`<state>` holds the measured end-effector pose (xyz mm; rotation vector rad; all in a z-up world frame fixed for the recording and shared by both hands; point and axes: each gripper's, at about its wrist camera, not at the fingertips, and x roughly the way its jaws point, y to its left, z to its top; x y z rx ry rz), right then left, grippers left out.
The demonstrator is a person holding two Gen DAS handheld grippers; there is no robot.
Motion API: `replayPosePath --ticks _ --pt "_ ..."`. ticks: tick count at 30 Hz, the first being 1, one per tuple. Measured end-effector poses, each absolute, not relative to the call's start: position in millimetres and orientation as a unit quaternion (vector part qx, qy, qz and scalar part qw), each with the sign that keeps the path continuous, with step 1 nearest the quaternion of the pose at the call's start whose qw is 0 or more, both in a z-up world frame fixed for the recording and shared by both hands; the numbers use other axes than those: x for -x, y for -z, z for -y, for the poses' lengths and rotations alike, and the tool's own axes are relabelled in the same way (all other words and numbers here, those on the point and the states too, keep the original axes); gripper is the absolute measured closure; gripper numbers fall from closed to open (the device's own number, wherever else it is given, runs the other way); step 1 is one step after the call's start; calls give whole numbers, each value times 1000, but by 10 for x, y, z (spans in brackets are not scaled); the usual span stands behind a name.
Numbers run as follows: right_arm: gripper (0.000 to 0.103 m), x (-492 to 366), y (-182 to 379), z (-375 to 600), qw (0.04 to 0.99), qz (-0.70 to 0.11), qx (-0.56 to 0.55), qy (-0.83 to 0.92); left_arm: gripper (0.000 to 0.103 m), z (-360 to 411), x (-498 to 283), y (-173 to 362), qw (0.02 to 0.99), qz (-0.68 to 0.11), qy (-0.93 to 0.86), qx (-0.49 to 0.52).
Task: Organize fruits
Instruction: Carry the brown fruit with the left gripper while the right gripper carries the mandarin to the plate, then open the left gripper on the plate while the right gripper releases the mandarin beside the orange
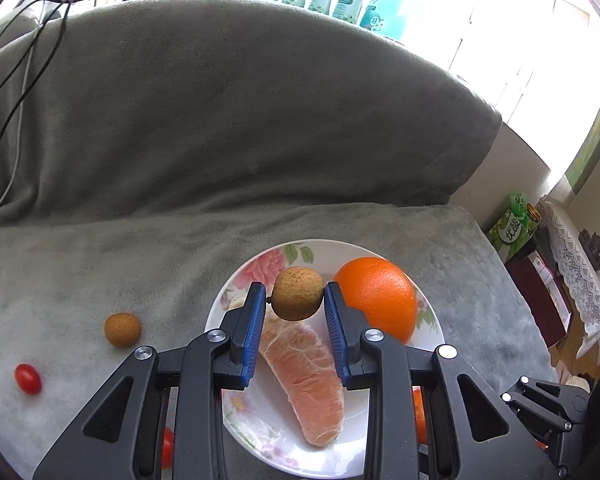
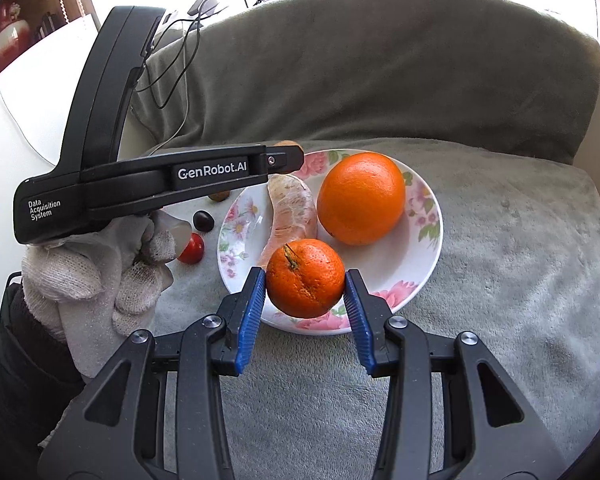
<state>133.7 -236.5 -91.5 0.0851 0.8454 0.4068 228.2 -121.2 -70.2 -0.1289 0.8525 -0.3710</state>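
1. Left wrist view: the left gripper has its blue ribbed fingers clenched on a small round brown speckled fruit, held in the air above the white floral ceramic plate.
2. On the plate lie a large smooth orange and a peeled pinkish pomelo segment; the two sit just beside each other.
3. A second brown speckled fruit and a red cherry tomato rest on the grey plush blanket, left of the plate and apart from it.
4. Right wrist view: the right gripper grasps a small rough-skinned mandarin with stem between its blue fingers, over the near rim of the plate.
5. A white-gloved hand holds the left gripper's black body; a dark round fruit lies beside it on the blanket.
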Motion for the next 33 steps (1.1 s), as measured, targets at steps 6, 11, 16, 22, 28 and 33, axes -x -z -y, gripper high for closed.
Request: replayPosePath --ticks 6,11,16,22,28,33 --pt "60 -1332 917 2352 891 -407 -41 -194 74 1235 -2342 699 889 -414 183 63" --pt "60 -1348 916 2343 891 -408 -40 -194 74 1218 -2348 683 888 -414 187 65" --pt "60 -1370 915 2327 892 -409 -37 -192 71 1247 -2329 643 889 -411 192 57" --pt "30 -1328 847 2342 901 -389 -36 -190 59 1279 -2303 603 892 -406 192 52" --pt "29 -1320 815 2303 899 -391 -36 -195 34 1292 -2271 564 895 -400 190 57" --pt "26 -1286 799 2316 900 -388 -40 -196 32 1296 -2239 531 897 -401 179 50"
